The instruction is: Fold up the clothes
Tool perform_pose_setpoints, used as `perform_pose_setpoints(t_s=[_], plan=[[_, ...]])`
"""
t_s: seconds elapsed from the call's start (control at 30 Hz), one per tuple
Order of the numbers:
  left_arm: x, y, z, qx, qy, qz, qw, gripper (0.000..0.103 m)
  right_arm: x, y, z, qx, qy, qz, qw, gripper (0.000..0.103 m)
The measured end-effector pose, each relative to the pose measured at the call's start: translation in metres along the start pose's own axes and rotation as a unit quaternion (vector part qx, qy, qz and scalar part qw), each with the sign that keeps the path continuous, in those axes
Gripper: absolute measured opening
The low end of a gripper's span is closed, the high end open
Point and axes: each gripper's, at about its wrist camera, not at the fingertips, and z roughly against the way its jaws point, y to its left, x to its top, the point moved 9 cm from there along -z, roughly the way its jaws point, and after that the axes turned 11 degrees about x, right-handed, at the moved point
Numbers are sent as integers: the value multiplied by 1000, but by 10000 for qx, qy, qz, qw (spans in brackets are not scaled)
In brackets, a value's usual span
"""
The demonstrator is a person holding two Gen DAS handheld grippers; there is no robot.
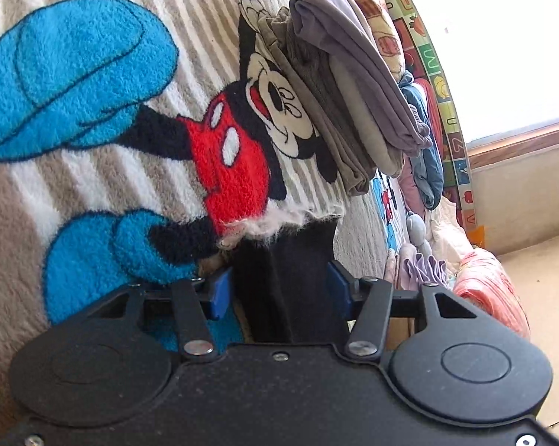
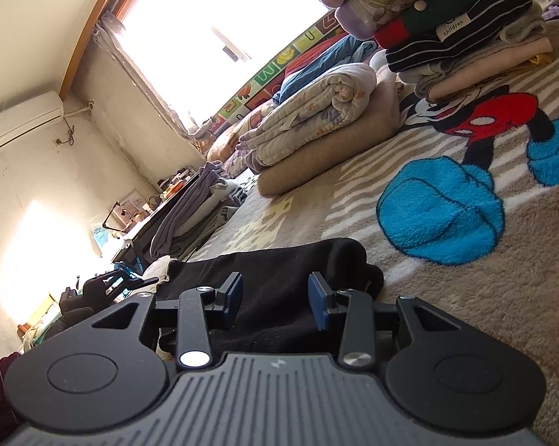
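The left gripper and right gripper both have fingers spread, released, around a black garment lying on a striped Mickey Mouse blanket. Beyond: folded clothes stacks, rolled quilt, window, air conditioner.

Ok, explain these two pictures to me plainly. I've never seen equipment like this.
Each picture comes from a fisheye camera mounted on a hand-held two-finger gripper, looking forward along its fingers; a person carries one in each hand. The black plastic at the bottom of each picture is the tool itself, with blue pads on the fingers.

The left wrist view shows the left gripper with a black garment between its open fingers. The right wrist view shows the right gripper, also open, over the same black garment.

Everything lies on a fleece cartoon-mouse blanket. Folded grey clothes sit stacked on it, and a striped folded pile beyond.
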Motion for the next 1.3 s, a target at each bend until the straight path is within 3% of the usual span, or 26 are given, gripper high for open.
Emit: perform_pose_setpoints(t_s=[0.07,0.23,0.37,0.5,0.67,0.87,1.2,1.3], plan=[[2,1,-3,3,-40,-18,10000,36,0,0,0,7,-3,-10,10000,39],[1,-2,-5,45,-156,-138,9998,32,1,-1,-1,12,-7,-25,10000,39],[-1,-13,5,-47,-277,-456,9986,12,1,-1,0,20,-10,-39,10000,39],[-7,-37,28,-326,-542,-906,9939,11,1,-1,0,32,-13,-65,10000,39],[-31,-80,59,-622,-835,-1745,9791,11,2,-2,1,54,-24,-114,9999,39],[-89,-134,92,-1002,-1076,-2965,9437,11,4,-3,4,157,-87,-290,9994,39],[-209,-179,116,-1345,-1158,-4687,8653,11,11,-9,13,396,-312,-777,9957,42],[-234,-179,114,-1336,-1135,-4940,8516,11,12,-11,15,449,-368,-921,9941,42]])
